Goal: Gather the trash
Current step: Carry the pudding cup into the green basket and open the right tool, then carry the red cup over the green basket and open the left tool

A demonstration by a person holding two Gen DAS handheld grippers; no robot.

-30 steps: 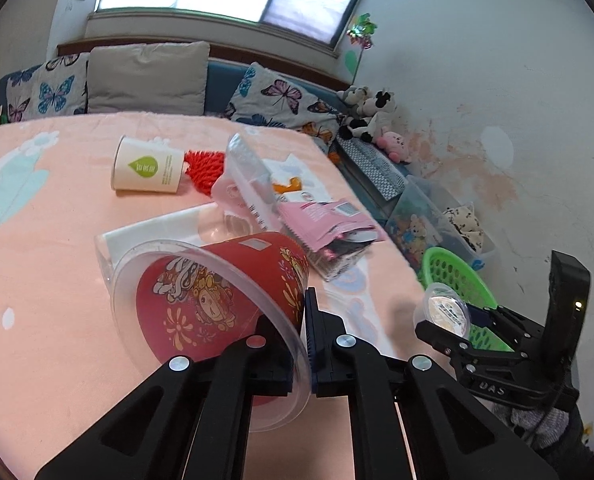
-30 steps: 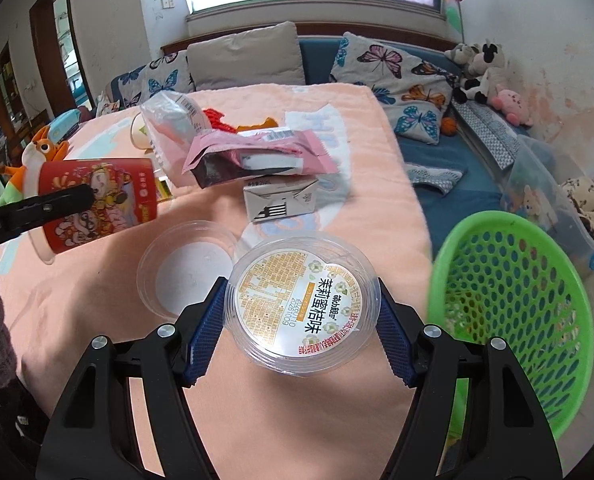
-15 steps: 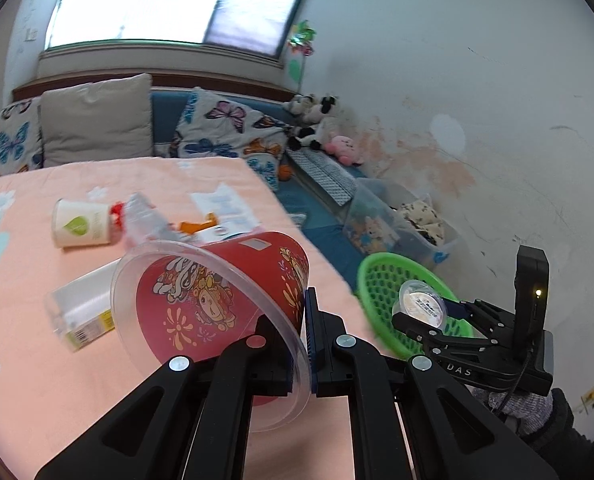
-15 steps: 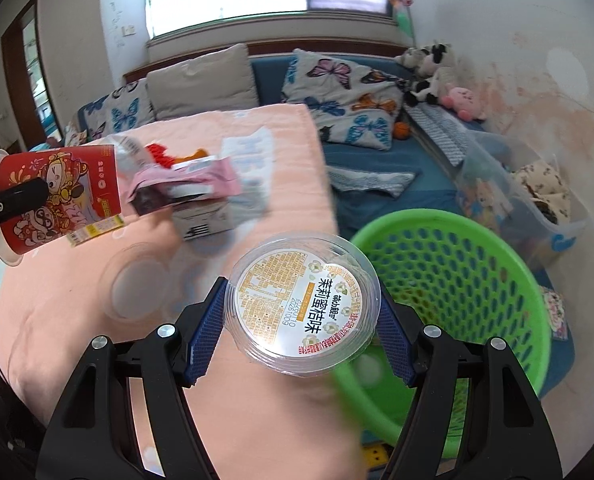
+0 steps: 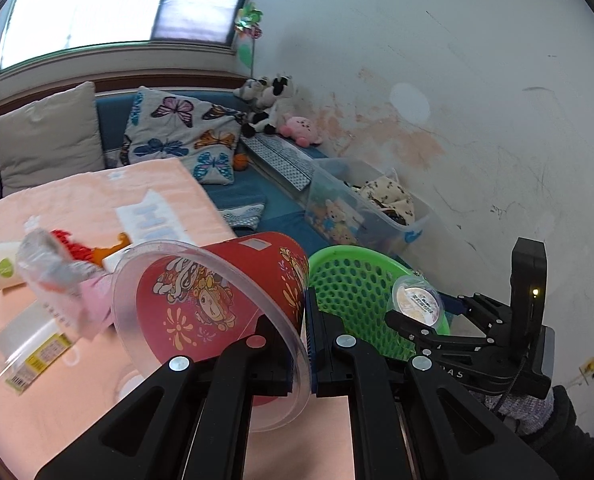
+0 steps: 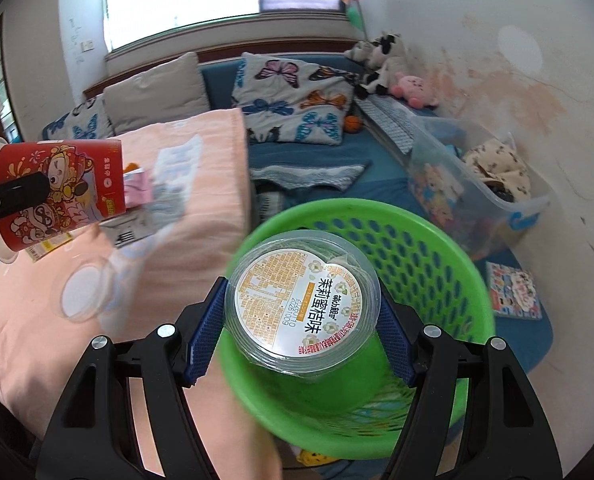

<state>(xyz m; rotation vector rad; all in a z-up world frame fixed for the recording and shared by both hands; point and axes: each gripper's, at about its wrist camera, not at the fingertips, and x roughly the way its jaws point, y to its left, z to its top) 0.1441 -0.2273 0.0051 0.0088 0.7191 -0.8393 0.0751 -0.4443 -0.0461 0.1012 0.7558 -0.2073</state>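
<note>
My left gripper (image 5: 305,316) is shut on the rim of a red cartoon-printed paper cup (image 5: 225,300) with a clear lid, held tilted above the pink table. That cup (image 6: 57,192) also shows at the left of the right wrist view. My right gripper (image 6: 301,312) is shut on a clear round jelly tub (image 6: 301,304) with an orange-and-white label, held over the near rim of the green perforated basket (image 6: 425,248). In the left wrist view the tub (image 5: 417,300) hangs above the basket (image 5: 353,280) at the right.
Trash lies on the pink tablecloth (image 5: 77,200): a white paper cup (image 5: 1,268), crumpled wrappers (image 5: 49,276), a carton (image 5: 29,352), a clear lid (image 6: 85,292). Beyond are a blue sofa with butterfly cushions (image 6: 297,100), a clear storage box (image 6: 481,188), and the wall.
Both grippers have swung to the right, off the table toward the basket. The jelly tub went from over the tablecloth to over the basket's rim. The red cup came along, still gripped.
</note>
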